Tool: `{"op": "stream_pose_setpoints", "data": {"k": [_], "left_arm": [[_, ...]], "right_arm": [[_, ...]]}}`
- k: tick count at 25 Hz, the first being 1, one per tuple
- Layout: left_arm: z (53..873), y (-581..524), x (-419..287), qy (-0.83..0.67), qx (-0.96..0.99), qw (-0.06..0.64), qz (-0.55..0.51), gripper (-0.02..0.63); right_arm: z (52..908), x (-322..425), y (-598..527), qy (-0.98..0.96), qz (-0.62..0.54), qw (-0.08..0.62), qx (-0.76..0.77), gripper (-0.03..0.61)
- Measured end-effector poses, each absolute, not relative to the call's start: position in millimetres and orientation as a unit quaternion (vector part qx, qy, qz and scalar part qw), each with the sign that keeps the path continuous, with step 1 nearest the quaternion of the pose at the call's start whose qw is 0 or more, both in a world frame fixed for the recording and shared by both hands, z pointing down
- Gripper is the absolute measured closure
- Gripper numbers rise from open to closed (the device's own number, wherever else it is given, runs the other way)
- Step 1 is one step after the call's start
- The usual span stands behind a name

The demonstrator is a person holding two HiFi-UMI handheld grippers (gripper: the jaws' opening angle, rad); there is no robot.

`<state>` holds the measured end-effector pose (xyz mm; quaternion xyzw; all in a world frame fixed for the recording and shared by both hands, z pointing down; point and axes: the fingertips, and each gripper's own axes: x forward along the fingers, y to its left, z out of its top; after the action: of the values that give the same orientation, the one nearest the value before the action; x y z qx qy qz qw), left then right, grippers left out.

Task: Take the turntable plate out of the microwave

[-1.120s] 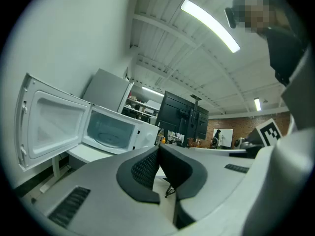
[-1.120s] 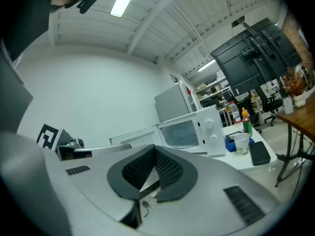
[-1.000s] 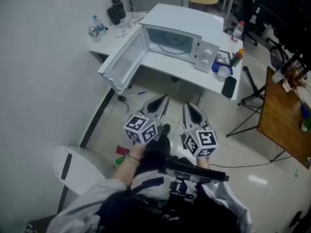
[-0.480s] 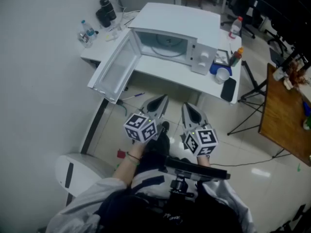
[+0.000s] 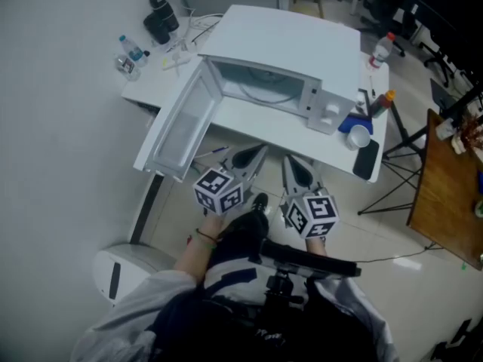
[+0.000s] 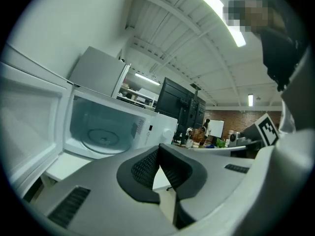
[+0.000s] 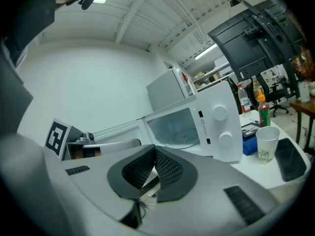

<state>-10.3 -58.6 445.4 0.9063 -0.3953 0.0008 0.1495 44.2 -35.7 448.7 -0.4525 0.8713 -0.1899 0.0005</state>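
— What is different from a second ago?

— The person has walked closer. In the head view the microwave (image 5: 279, 66) and the white table (image 5: 249, 123) under it now sit nearer the two grippers. The tips, which had open floor ahead of them, now come up close to the table's front edge.

— And the grippers themselves?

— No change there. The left gripper (image 5: 253, 157) has its jaws pressed together with nothing between them, and so has the right gripper (image 5: 293, 166). Both point roughly level toward the microwave's open front.

— Where is the plate?

— Still inside. The plate (image 6: 101, 135) lies flat on the floor of the cavity. It is a round glass disc, plain in the left gripper view and fainter in the right one. The door (image 5: 177, 123) hangs wide open to the left, so nothing bars the way in.

— So what does that mean for the job?

— I judge this to be the approach and nothing more. The plate is untouched and both grippers are well apart from it. Closed jaws cannot take a rim, so at least one pair must spread before going in. The opening is low and the glass sits flat, so catching its edge looks like the delicate part. The cup (image 5: 360, 136) and the phone (image 5: 368, 159) at the right end of the table lie off the path.
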Motion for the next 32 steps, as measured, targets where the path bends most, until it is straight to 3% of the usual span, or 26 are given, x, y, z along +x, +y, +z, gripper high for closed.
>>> {"op": "stream_pose_setpoints", "data": {"k": [14,24,28,32], "left_arm": [[501.5,-176.3,-54.9,-0.432,0.865,0.256,-0.006,0.611],[556.2,-231.8,-56.7,-0.412,0.831,0.374,0.009,0.611],[570.4,-246.7,-59.9,-0.4,0.808,0.433,-0.008,0.499],[577.1,-259.8,-68.8,-0.407,0.788,0.461,-0.024,0.494]], "right_arm": [[466.2,27.7,-124.5,0.86,-0.195,-0.039,-0.469,0.581],[477.7,31.5,-164.3,0.845,-0.2,-0.061,-0.492,0.581],[482.6,37.2,-175.5,0.837,-0.203,-0.064,-0.505,0.581],[486.9,38.4,-185.8,0.832,-0.206,-0.065,-0.511,0.581]]}}
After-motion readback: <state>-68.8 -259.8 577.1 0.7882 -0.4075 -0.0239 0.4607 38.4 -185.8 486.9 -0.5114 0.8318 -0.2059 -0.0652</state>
